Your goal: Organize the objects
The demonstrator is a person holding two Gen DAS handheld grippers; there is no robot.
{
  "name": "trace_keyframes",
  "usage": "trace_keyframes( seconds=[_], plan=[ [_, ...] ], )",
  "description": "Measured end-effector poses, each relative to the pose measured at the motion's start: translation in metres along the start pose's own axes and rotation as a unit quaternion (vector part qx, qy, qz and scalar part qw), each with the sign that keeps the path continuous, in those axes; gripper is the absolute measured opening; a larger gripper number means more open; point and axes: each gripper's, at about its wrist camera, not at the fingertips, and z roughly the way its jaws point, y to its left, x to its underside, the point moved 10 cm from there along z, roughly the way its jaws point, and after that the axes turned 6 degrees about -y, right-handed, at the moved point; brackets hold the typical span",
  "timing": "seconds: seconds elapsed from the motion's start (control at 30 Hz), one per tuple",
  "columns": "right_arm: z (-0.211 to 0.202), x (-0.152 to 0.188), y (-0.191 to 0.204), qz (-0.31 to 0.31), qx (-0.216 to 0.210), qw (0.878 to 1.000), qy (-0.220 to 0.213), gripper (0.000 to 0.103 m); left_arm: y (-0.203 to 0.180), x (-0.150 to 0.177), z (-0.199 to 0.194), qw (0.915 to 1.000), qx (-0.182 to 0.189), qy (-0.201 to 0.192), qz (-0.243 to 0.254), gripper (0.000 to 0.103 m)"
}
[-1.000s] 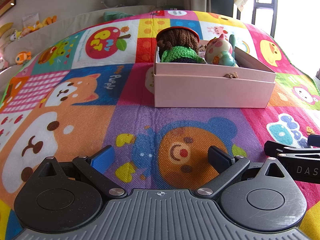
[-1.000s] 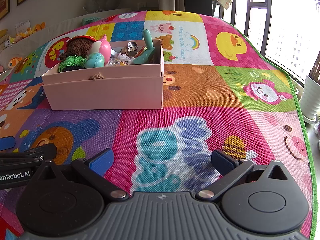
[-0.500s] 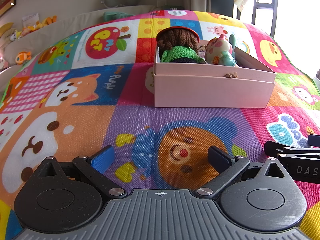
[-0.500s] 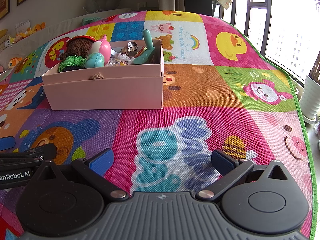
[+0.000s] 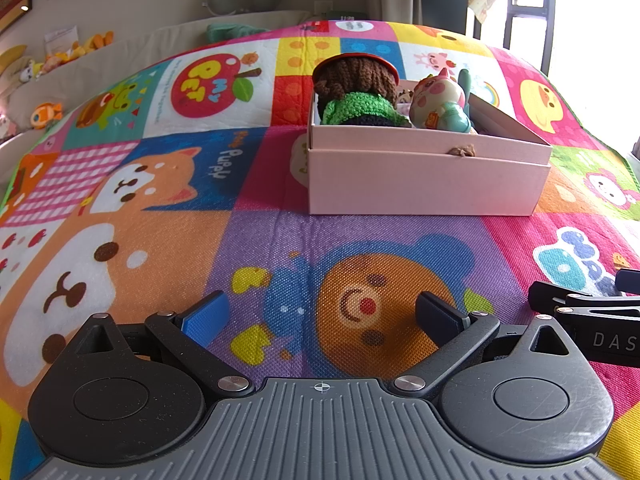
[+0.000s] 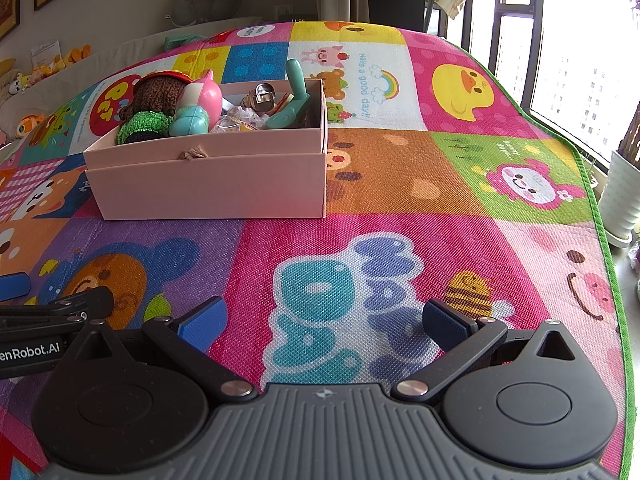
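Left wrist view is showing the left tongs (image 5: 320, 314) standing apart and empty; the pink box (image 5: 428, 176), holding the toys, is lying ahead, slightly right, its long side facing them; the right tongs (image 6: 322, 320), also apart and empty, are seeing it ahead-left; both seem about equally near.

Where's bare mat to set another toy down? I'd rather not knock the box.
Free: the mat right of the pink box, out to the green edge, and the strip between box and both open grippers, left and right. Crowded: inside the box, around the knitted doll and pig figure.
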Motion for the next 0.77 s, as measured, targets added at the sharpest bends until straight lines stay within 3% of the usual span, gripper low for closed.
trace_keyframes(
  seconds=[0.77],
  plan=[
    [0.0005,0.0004,0.0004,0.0,0.0,1.0,0.0,0.103,-0.0002,0.0018,-0.0024,1.0,-0.002,0.0,0.0,0.102]
  ],
)
